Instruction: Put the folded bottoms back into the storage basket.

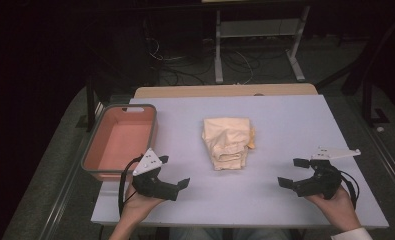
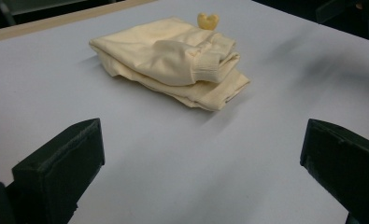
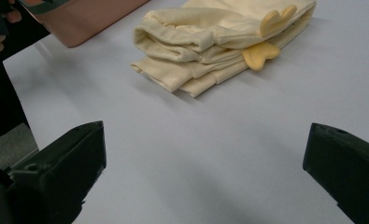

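A folded garment (image 1: 227, 142) lies mid-tabletop (image 1: 285, 120); a bin (image 1: 120, 142) sits to its left, both grippers nearer the person than it

1. No text, label, brand, number or sign can be read in any of the three views (the surfaces on show are plain and unmarked, as far as the sharpness allows).

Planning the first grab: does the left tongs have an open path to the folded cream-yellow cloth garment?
Probably yes: the left tongs are open, and bare table lies between them and the folded cream-yellow cloth garment.
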The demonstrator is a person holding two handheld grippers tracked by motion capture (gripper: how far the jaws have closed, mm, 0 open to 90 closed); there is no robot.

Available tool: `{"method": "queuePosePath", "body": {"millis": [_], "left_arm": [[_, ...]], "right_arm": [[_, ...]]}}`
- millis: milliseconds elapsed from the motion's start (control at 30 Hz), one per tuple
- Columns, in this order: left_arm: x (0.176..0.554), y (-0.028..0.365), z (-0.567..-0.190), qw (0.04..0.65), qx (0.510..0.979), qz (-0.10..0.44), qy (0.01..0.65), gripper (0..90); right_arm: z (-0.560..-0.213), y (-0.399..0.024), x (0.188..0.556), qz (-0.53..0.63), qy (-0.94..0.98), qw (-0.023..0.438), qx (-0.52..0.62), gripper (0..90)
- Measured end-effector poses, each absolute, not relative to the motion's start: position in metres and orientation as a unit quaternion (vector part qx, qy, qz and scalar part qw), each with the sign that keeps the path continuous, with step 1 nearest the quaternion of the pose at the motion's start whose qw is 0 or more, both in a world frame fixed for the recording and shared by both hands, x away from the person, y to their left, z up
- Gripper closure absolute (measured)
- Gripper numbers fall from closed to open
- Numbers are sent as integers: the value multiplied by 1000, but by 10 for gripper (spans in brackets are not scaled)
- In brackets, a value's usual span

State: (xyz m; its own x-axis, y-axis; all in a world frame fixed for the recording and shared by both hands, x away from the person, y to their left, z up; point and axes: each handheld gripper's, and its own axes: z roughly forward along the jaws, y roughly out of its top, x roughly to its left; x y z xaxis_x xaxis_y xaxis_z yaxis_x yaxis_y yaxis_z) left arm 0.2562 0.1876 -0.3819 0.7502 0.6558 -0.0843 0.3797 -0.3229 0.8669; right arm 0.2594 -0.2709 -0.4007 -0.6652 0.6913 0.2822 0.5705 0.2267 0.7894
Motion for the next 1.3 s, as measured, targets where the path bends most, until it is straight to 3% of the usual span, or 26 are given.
{"method": "queuePosePath", "body": {"millis": [1300], "left_arm": [[287,177,-345,485,807,126,313,0]], "right_arm": [[-366,-259,296,466,793,55,388,0]]}}
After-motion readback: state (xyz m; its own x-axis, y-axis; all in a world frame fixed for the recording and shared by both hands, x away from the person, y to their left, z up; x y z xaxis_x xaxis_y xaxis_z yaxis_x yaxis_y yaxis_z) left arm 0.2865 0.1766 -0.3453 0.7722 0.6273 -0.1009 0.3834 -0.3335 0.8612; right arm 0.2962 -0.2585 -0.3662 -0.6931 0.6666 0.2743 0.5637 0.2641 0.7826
